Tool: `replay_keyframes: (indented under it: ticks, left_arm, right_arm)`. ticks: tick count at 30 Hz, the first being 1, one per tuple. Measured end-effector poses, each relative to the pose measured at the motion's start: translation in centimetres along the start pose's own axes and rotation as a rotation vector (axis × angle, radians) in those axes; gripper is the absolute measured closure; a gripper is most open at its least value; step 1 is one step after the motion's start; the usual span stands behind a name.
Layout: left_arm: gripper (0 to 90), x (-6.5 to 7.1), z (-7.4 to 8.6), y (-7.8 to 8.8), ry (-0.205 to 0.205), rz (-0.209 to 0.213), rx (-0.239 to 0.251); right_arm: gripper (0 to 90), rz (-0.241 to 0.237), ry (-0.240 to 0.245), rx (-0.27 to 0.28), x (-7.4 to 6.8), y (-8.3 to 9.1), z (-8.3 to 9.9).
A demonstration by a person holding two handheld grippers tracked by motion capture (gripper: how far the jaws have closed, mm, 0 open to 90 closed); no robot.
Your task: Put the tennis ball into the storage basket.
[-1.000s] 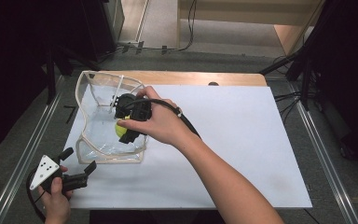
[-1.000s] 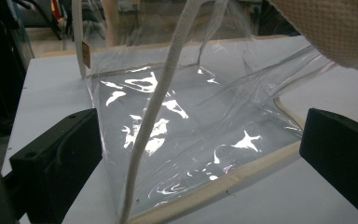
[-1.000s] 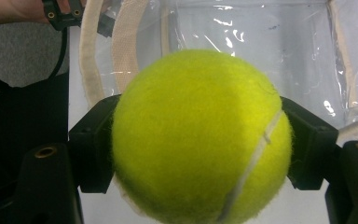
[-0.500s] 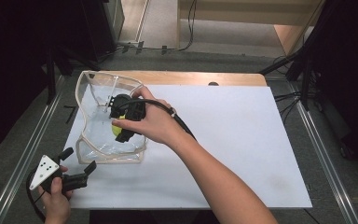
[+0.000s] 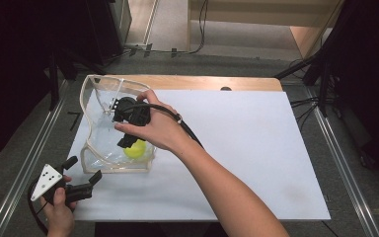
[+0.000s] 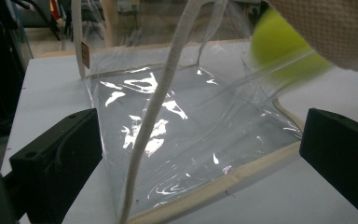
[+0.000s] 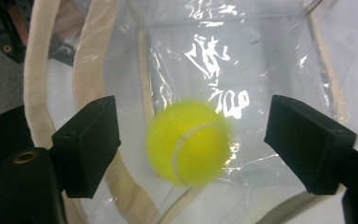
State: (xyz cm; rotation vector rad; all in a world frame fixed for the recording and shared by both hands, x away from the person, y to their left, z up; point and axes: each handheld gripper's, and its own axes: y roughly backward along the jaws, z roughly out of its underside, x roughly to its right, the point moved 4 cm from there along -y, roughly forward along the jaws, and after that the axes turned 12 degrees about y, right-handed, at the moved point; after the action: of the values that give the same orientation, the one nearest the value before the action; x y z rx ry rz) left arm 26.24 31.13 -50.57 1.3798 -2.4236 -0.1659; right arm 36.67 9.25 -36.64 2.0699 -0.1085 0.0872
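Reaching into the clear plastic tote bag with cream fabric trim and handles (image 5: 98, 106), lying on the white sheet that covers the wooden table (image 5: 256, 148), with the right gripper (image 5: 128, 129) held in the right hand (image 5: 160, 129). Having just been opening its jaws, now standing apart with the fuzzy yellow-green tennis ball (image 7: 189, 143) between them, blurred and touching neither black pad, so gripping nothing. Showing the ball in the high view (image 5: 137, 149) inside the bag, toward its near right corner, just beside the right hand. Seeing in the right gripper view (image 7: 189, 140) the bag's crinkled transparent wall behind the ball and two cream handle straps (image 7: 93, 70) running down the left side.

Hovering at the near left corner of the sheet with the left gripper (image 5: 81, 174), gripped by the left hand (image 5: 59, 212), close to the bag's near edge but apart from it. Keeping its jaws wide open and holding nothing, as the left gripper view (image 6: 196, 154) shows: black pads on either side of the bag's trimmed edge, one cream strap (image 6: 163, 93) crossing in front, the yellow ball (image 6: 279, 46) blurred at upper right.
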Motion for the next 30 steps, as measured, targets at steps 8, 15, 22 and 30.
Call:
replay_keyframes:
  ticks: [8, 15, 22, 30]
  left_arm:
    - [0.0, 0.0, 0.0, 0.0, 0.0, 0.001, 0.002]
    - [0.0, 0.1, 0.0, -0.1, -0.001, 0.0, 0.002]
    - [0.0, 0.1, 0.0, -0.1, -0.004, -0.002, -0.002]
    - [0.0, 0.1, 0.0, -0.1, -0.005, -0.001, -0.004]
  right_arm:
    - [9.0, 0.042, 0.014, 0.004, -0.4, 1.1, 0.5]
    - [0.0, 0.054, -0.011, 0.016, -0.7, 2.0, 1.7]
    - [0.0, 0.087, -0.032, 0.023, -0.8, 2.8, 3.2]
    - [0.0, 0.087, -0.057, 0.021, -1.1, 3.0, 5.1]
